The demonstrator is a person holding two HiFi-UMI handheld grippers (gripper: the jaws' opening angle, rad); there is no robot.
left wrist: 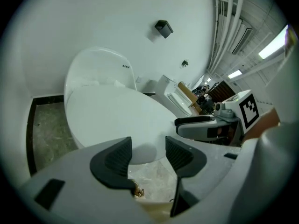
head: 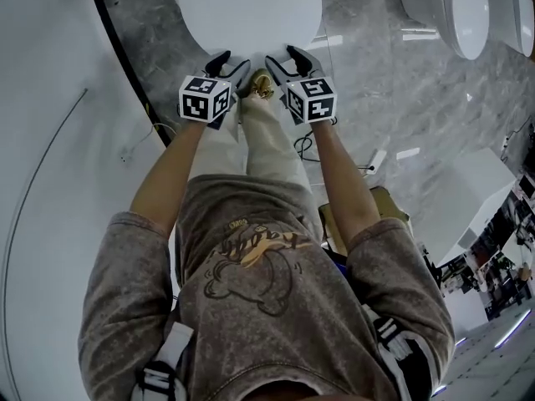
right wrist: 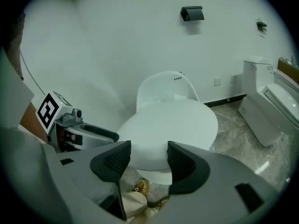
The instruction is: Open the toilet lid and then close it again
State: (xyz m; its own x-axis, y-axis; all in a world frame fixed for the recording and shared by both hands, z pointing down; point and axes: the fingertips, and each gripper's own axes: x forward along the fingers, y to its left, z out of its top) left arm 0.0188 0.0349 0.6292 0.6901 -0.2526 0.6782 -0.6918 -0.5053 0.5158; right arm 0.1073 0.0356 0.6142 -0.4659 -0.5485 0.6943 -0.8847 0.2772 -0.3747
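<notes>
The left tongs (head: 230, 63) hang just short of the front edge of the toilet lid (head: 251, 7). In the left gripper view the left tongs (left wrist: 148, 155) stand parted with nothing between the dark pads (left wrist: 114, 160); only the lid's rim and the marble floor (left wrist: 159, 181) show in the gap. The lid (left wrist: 117, 115) lies flat and shut on the bowl. On the wall behind it sits a small black fitting (left wrist: 163, 28). Between the two tools, a tan shoe (head: 262, 84) rests on the floor below the lid's front edge. The right tongs (head: 288, 59) are level with the left and close beside them, also near the lid's front. In the right gripper view the right tongs (right wrist: 148, 157) are likewise spread and empty, framing the closed lid (right wrist: 173, 120). Further right, well apart, stands a second toilet (right wrist: 268, 111).
</notes>
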